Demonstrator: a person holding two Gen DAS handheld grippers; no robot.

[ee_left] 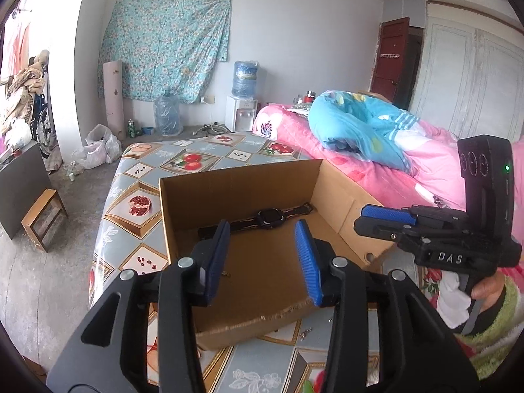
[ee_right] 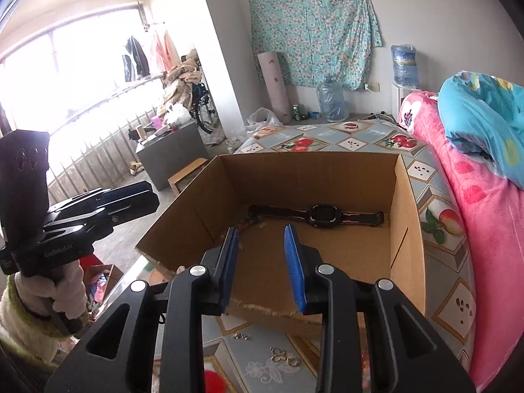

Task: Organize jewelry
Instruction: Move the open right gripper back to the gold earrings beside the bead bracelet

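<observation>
Left gripper: jaws parted, nothing between the blue pads; poised over the near edge of the box, aimed at its floor, probably because a piece has just gone in or another is due
Right gripper: jaws parted a little less, also empty; same downward tilt over the box mouth
Cardboard box: open top, near wall torn low, likely so both tools reach in easily; serves as the collecting place
Watch: black, strap stretched flat along the far wall at 12 o'clock from both tools; already stowed
Small bits in box: tangled, at 11 o'clock of the right gripper; too small to identify
Loose jewelry: silvery rings on the table outside the box, at 6 o'clock of the right pads; still to be gathered
Chain piece: just beside them, at 7 o'clock
</observation>
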